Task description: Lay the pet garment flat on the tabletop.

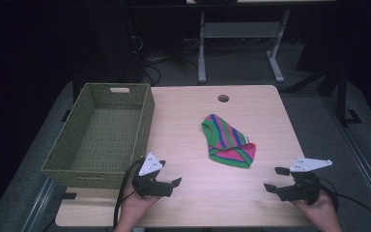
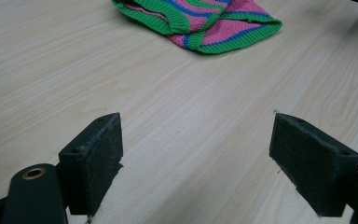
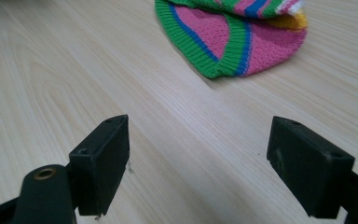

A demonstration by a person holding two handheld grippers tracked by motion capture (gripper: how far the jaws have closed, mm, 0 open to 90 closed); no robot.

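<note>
A knitted cloth (image 1: pixel 228 141) striped in pink, green and blue lies crumpled near the middle of the light wooden table (image 1: pixel 193 203). My left gripper (image 1: pixel 170 175) rests low over the table's near left, open, with nothing between its jaws. My right gripper (image 1: pixel 275 179) sits at the near right, also open and empty. In the left gripper view the cloth (image 2: pixel 205 18) lies ahead of the open left gripper (image 2: pixel 196 140), well apart from it. In the right gripper view the cloth (image 3: pixel 233 37) lies ahead and slightly right of the open right gripper (image 3: pixel 198 140).
A green woven basket (image 1: pixel 96 171) with nothing in it stands along the table's left side, close to my left gripper. A round cable hole (image 1: pixel 223 98) sits near the far edge. Beyond the table are desk legs (image 1: pixel 202 53) and dark floor.
</note>
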